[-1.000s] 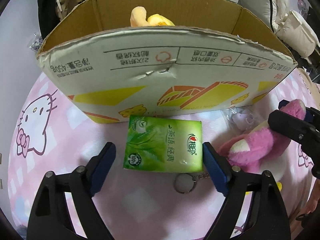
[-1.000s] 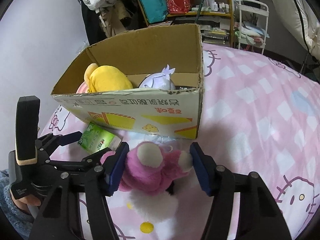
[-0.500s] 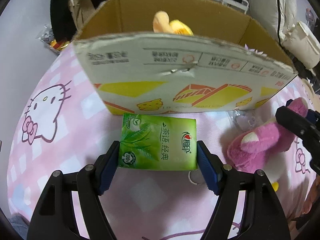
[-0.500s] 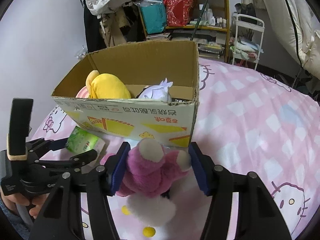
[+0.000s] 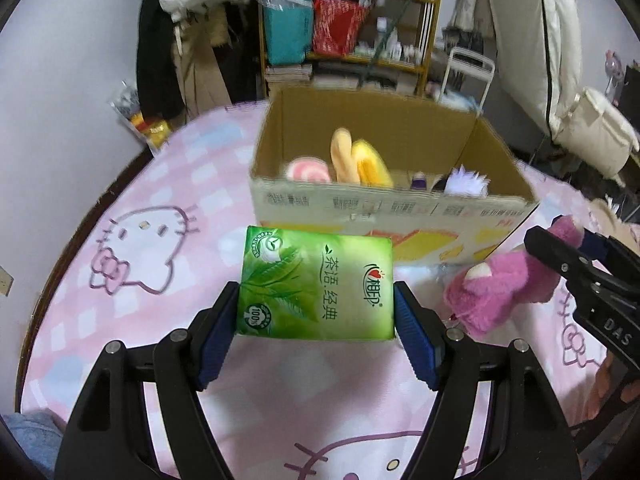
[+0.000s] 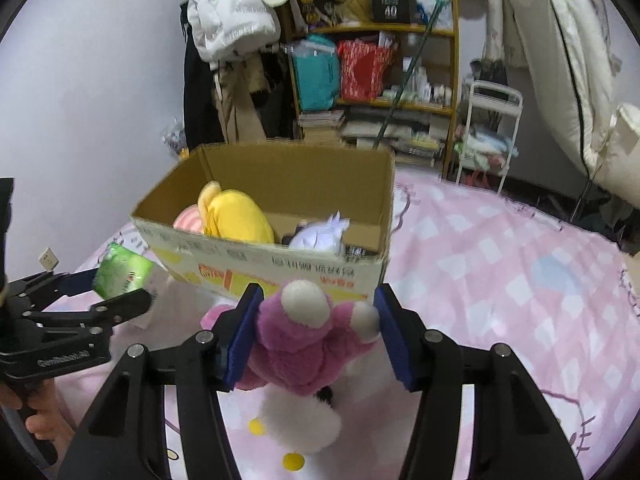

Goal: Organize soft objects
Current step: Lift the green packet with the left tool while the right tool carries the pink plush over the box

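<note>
My left gripper (image 5: 316, 312) is shut on a green tissue pack (image 5: 316, 284) and holds it above the pink bedspread, in front of the open cardboard box (image 5: 384, 208). My right gripper (image 6: 316, 328) is shut on a pink plush toy (image 6: 304, 336), lifted just in front of the box (image 6: 272, 264). The pink plush also shows in the left wrist view (image 5: 500, 288), and the tissue pack in the right wrist view (image 6: 122, 276). Inside the box lie a yellow plush (image 6: 236, 216), a pink round toy (image 5: 308, 170) and a white-purple plush (image 6: 320, 236).
The pink Hello Kitty bedspread (image 5: 140, 248) covers the bed. Behind the box stand a cluttered shelf (image 6: 376, 64), a white rack (image 6: 488, 128), hanging clothes (image 6: 228, 12) and white bedding (image 6: 580, 80) at the right.
My left gripper closed on the tissue pack and lifted it off the bed. My right gripper rose with the pink plush. Both views now look down into the box from higher up.
</note>
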Demonstrator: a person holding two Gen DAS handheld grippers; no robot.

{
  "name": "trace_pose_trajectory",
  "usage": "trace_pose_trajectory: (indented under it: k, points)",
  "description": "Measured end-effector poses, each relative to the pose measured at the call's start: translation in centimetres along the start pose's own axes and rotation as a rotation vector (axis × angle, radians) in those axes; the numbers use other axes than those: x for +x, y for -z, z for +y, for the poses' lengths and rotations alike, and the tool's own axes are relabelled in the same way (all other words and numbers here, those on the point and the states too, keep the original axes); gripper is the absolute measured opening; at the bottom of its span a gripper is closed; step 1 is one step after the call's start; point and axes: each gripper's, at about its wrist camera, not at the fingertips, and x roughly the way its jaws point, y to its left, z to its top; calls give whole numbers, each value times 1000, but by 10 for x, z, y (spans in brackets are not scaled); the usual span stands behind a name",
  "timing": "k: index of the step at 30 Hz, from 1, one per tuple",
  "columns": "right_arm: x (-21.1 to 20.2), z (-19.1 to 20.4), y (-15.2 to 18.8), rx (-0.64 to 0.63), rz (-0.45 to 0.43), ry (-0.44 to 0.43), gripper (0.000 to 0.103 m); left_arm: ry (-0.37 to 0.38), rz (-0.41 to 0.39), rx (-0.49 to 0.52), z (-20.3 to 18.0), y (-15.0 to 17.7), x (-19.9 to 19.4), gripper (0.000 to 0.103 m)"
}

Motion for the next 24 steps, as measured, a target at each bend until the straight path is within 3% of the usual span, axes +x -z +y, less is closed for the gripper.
trace_pose_trajectory:
  k: [6,15,24]
  points:
    - [-30,1,-12,-24,-121,20,60,-45,-113,2,3,-8,-30,74]
    - [-57,-1,-36,-9,-215,5,60,-93,-240,32,0,-21,-60,74]
    - [-82,-3,-71,-20,-359,19,60,-116,-335,25,8,-65,-77,73]
